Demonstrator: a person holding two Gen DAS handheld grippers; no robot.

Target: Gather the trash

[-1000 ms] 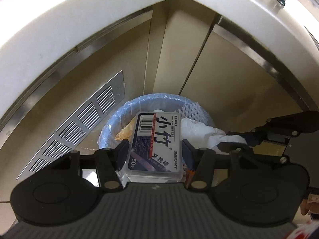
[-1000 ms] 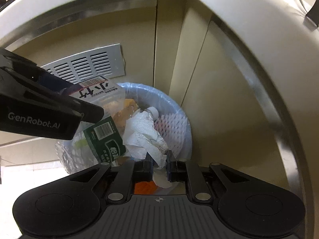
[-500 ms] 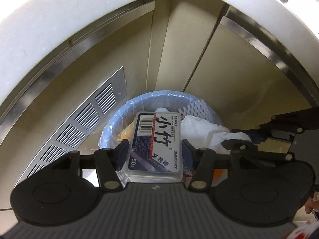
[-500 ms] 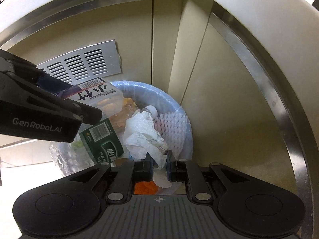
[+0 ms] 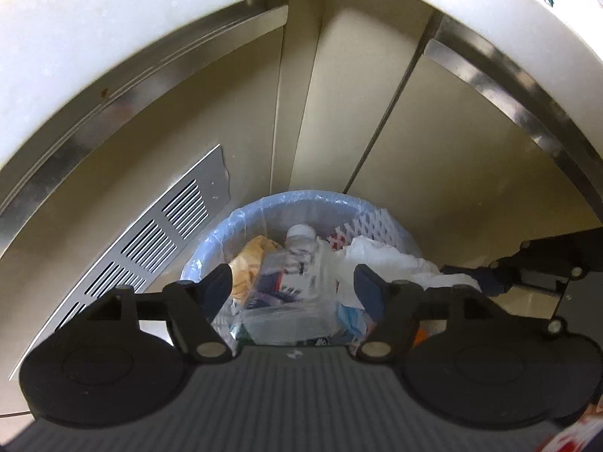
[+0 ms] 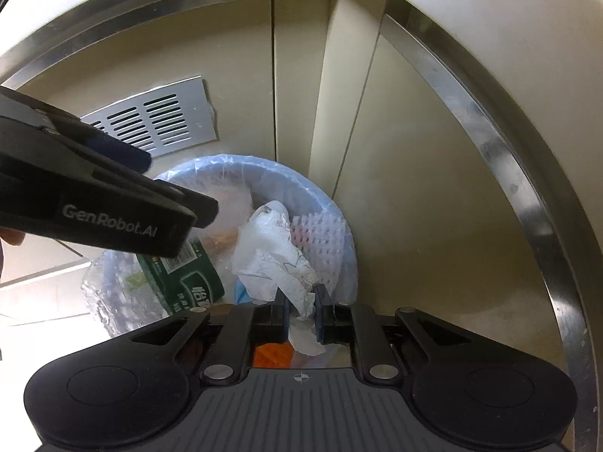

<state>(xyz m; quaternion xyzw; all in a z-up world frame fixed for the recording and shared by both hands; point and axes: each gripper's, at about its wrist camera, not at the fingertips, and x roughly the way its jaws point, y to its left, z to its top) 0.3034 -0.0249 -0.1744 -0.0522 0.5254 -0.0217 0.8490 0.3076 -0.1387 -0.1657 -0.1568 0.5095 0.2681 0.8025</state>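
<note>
A round trash bin (image 5: pixel 301 203) with a blue liner stands on the floor in a cabinet corner, full of rubbish. My left gripper (image 5: pixel 292 277) hovers over it, its jaws opening. A clear toothpick box (image 5: pixel 290 293) shows blurred and tilted between them, free of both pads, just above the rubbish. My right gripper (image 6: pixel 301 309) is shut on a crumpled white tissue (image 6: pixel 275 252) over the bin (image 6: pixel 331 203). The left gripper (image 6: pixel 113 203) crosses the left side of the right wrist view.
Inside the bin lie a green carton (image 6: pixel 188 282), white foam netting (image 6: pixel 320 233), a small bottle (image 5: pixel 299 237) and orange scraps. Beige cabinet doors and a metal vent grille (image 5: pixel 150 241) stand behind it. A white countertop edge arches overhead.
The left jaws have spread apart and the toothpick box has slipped out of their grip, down toward the bin. The right gripper still holds the tissue in place.
</note>
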